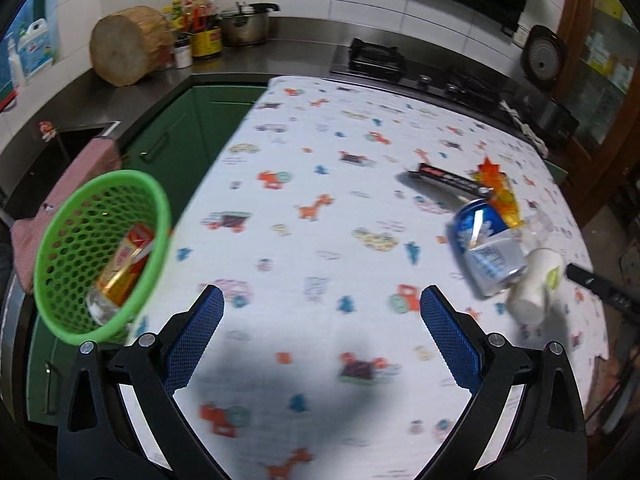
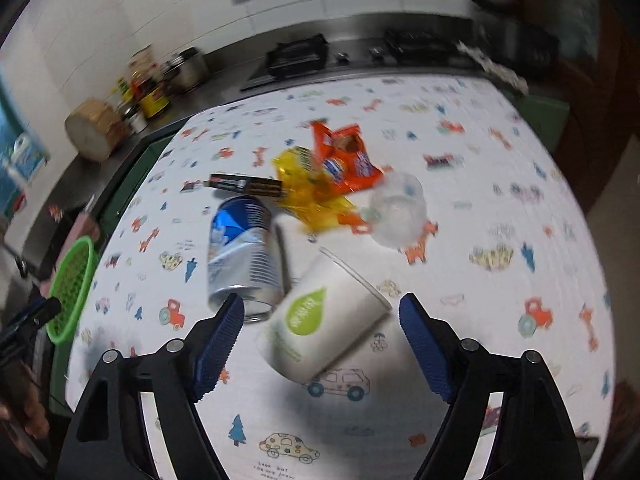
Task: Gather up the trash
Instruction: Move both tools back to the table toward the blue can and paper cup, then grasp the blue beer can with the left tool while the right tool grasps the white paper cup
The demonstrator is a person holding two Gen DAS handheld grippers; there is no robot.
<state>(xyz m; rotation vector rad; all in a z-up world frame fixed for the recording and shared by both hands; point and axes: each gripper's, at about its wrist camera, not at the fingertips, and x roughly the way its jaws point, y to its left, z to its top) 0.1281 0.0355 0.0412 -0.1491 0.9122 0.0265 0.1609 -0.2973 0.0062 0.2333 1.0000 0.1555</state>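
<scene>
**2 spread claws over a worktop scattered with trash**

The worktop point(image 1: 320, 208) is covered by a white cloth printed with small cars, giraffes and trees. The left claw point(image 1: 320, 312) has its 2 blue-padded fingers spread wide, holding nothing, above bare cloth. To its left a green mesh basket point(image 1: 160, 216) sits tilted at the worktop's edge; inside it lie a red and yellow carton point(image 1: 128, 260) and something clear beneath, too blurred to name.

The right claw point(image 2: 322, 312) is also spread wide and pinches nothing. Between its fingers lies a white paper cup point(image 2: 320, 324) on its side, with a green drop-shaped mark. Just beside the cup, to the left, a blue and silver can point(image 2: 240, 252) lies on its side, touching or nearly touching it. Beyond them are a dark slim box point(image 2: 248, 185), a yellow wrapper point(image 2: 308, 188), an orange snack packet point(image 2: 344, 160) overlapping the wrapper, and a clear plastic cup point(image 2: 396, 208).

Behind the worktop a steel kitchen counter carries a round wooden chopping block point(image 1: 124, 50), sauce bottles and a metal pot point(image 1: 246, 26)
</scene>
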